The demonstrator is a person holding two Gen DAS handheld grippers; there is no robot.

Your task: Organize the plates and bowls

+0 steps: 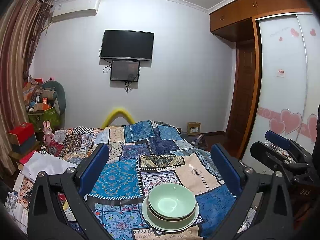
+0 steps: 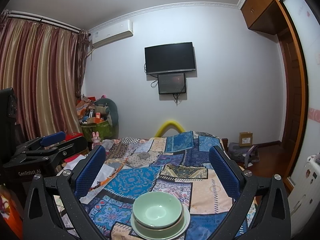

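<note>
On the patchwork bedspread [image 1: 128, 172], seen from the left wrist view, a pale green bowl [image 1: 172, 201] sits nested in a second dish, and both rest on a plate [image 1: 190, 223] of the same colour. The stack stands upright near the lower edge of the view. The left gripper [image 1: 160, 160] has its blue pads spread wide and holds nothing; the stack lies below and between the two fingers, apart from both. This reads as a stand-off posture: the crockery appears already gathered into one pile, so no grasp is required at present. The other hand-held unit shows at the right edge, also clear of the stack.

From the right wrist view, the same bowl [image 2: 158, 210] appears centred on its plate [image 2: 186, 223], largest piece at the bottom. That order is judged to be deliberate, since a wide base keeps the pile stable on soft bedding. The right gripper [image 2: 158, 160] is likewise fully spread and empty, with the stack below the gap between its fingers. A wall-mounted screen [image 2: 170, 58] and curtains [image 2: 40, 80] form the background.
</note>
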